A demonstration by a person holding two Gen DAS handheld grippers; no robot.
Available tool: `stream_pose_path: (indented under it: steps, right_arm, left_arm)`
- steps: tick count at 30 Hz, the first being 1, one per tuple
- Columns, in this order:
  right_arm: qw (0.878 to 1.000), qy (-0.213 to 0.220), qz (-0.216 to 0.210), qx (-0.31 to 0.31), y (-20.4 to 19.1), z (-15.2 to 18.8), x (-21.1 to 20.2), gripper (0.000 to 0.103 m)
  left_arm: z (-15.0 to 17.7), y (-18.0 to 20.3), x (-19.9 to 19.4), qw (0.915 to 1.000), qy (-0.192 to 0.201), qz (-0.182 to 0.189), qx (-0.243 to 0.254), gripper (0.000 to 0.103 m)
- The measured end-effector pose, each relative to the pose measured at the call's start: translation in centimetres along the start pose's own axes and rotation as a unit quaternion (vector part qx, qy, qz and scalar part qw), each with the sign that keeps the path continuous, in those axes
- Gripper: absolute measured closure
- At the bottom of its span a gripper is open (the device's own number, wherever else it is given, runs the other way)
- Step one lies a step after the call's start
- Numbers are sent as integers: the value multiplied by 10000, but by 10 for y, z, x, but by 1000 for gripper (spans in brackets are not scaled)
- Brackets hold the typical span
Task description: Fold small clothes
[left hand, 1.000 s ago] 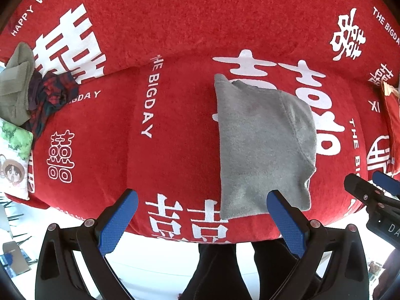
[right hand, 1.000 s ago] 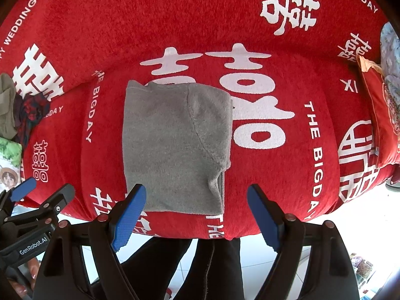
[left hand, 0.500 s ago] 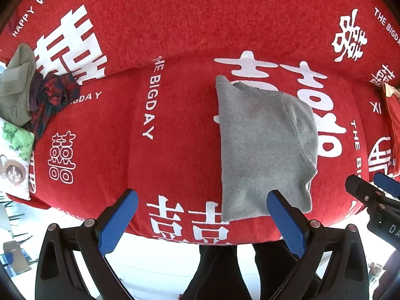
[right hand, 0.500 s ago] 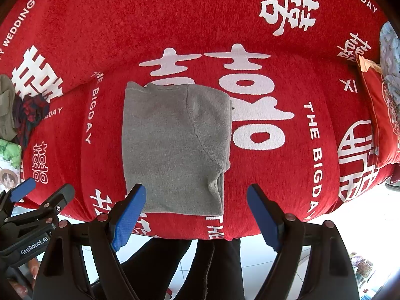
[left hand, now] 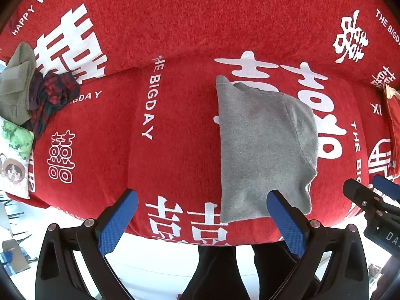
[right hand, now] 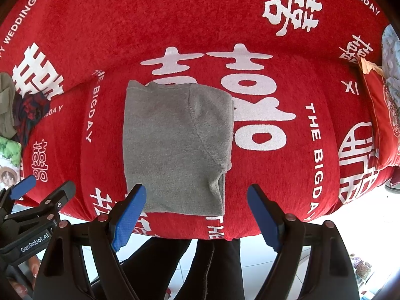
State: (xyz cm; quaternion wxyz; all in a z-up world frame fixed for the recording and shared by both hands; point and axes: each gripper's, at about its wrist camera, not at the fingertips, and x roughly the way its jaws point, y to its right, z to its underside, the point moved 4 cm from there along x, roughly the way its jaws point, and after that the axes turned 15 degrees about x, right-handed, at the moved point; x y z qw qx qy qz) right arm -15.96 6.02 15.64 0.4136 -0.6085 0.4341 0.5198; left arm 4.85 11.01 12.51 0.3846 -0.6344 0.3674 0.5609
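A grey garment point(left hand: 262, 147), folded into a tall rectangle, lies flat on the red sofa seat point(left hand: 175, 130). It also shows in the right wrist view point(right hand: 175, 145). My left gripper point(left hand: 200, 215) is open and empty at the seat's front edge, its right finger point(left hand: 285, 217) over the garment's near hem. My right gripper point(right hand: 197, 212) is open and empty, its fingers on either side of the garment's near hem. The right gripper also shows in the left wrist view point(left hand: 370, 195), and the left gripper in the right wrist view point(right hand: 37, 195).
A pile of olive and plaid clothes point(left hand: 30, 92) sits at the seat's left end above a printed cushion point(left hand: 12, 160). A red cushion point(right hand: 380, 115) leans at the right end. The person's dark-trousered legs point(right hand: 200, 270) stand below the seat edge.
Both grippers have drifted very slightly; the garment sits a touch higher in the left view. Nothing was taken hold of or let go.
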Motion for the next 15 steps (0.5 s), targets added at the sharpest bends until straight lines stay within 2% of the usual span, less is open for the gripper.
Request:
stream_pose_path:
  steps: [15]
  right_arm:
    - [10000,2,42,-15,-2,1,1,18]
  left_arm:
    - [0,6,-4,9999,77,-3,-146,0]
